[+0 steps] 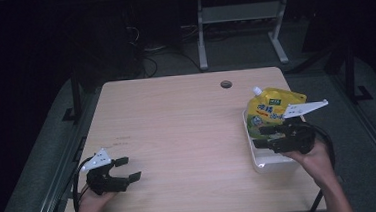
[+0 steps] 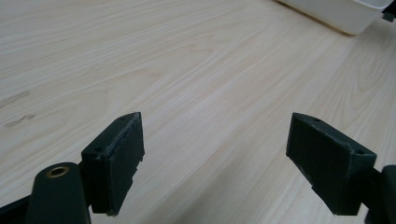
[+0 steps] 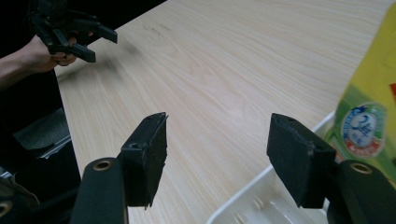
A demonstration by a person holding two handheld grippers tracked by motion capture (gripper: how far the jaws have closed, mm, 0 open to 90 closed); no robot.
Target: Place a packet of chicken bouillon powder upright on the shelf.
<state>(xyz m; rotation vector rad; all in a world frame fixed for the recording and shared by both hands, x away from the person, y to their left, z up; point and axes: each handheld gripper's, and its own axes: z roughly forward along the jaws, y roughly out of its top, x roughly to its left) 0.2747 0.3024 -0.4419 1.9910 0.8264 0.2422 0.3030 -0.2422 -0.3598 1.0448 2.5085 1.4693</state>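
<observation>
Right gripper [image 1: 264,136]: jaws spread wide and pinching nothing, poised above the near end of the white tray [image 1: 275,166]; in its own view the tray rim [image 3: 243,205] sits directly beneath and between the jaws.
Spout pouch [image 1: 271,109]: yellow refill pouch with a white capped spout, standing tilted in the tray just beyond the right gripper's jaw tips and off to their right side [image 3: 373,116].
Why it stands so: it seems to lean on the tray's far wall, which keeps it upright and presents its printed face to the jaws, probably for a pick.
Label: green band near the top, a round blue-and-white seal with a red strip under it, and dark printed characters too small to read; no brand can be made out.
Left gripper [image 1: 123,170]: jaws also spread apart, empty, resting low over bare wooden table [image 2: 187,70], well apart from the pouch, with the tray corner [image 2: 336,11] far ahead of its tips.
Why it waits there: likely parked clear so the right hand [image 1: 314,160] works alone.
</observation>
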